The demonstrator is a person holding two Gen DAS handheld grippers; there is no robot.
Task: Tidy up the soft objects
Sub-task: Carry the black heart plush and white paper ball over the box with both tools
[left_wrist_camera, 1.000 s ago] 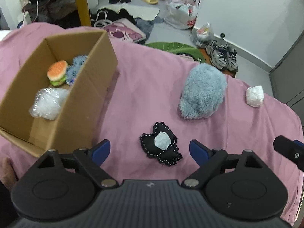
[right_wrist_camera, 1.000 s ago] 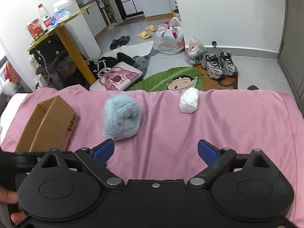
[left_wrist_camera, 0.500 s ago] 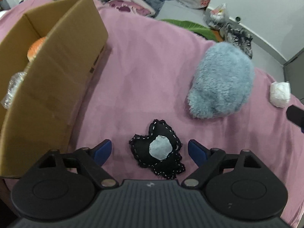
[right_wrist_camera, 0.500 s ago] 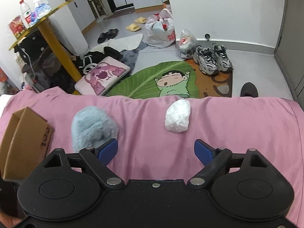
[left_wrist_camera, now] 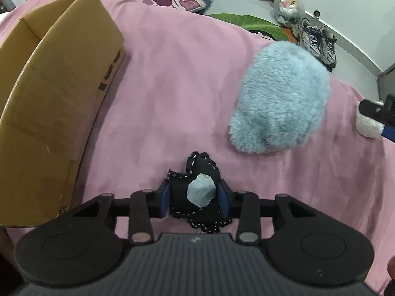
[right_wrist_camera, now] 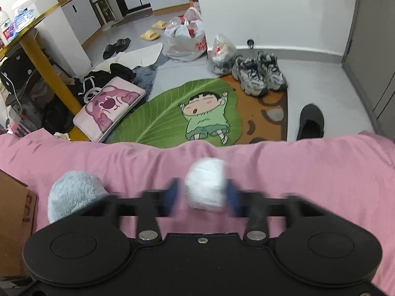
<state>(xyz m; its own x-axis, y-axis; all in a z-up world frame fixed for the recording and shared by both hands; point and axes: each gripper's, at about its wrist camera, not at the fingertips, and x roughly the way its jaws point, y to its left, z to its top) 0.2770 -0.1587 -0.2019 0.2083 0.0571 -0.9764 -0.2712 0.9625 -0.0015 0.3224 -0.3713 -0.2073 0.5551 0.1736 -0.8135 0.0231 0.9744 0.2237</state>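
On the bed (left_wrist_camera: 172,79) we see a box (left_wrist_camera: 54,113) at the left, a stitched toy (left_wrist_camera: 197,197) in the middle near us, and a fluffy toy (left_wrist_camera: 281,98) to its right and further back. The stitched toy lies between the pads of our left hand-held gripper (left_wrist_camera: 195,198). Right of the fluffy toy, near the bed's far edge, a wad (right_wrist_camera: 206,185) sits between the closing jaws of our right hand-held gripper (right_wrist_camera: 203,196). Beyond the bed, on the floor, lie a mat (right_wrist_camera: 172,113), with a cushion (right_wrist_camera: 108,108) to its left and sneakers (right_wrist_camera: 259,76) behind it.
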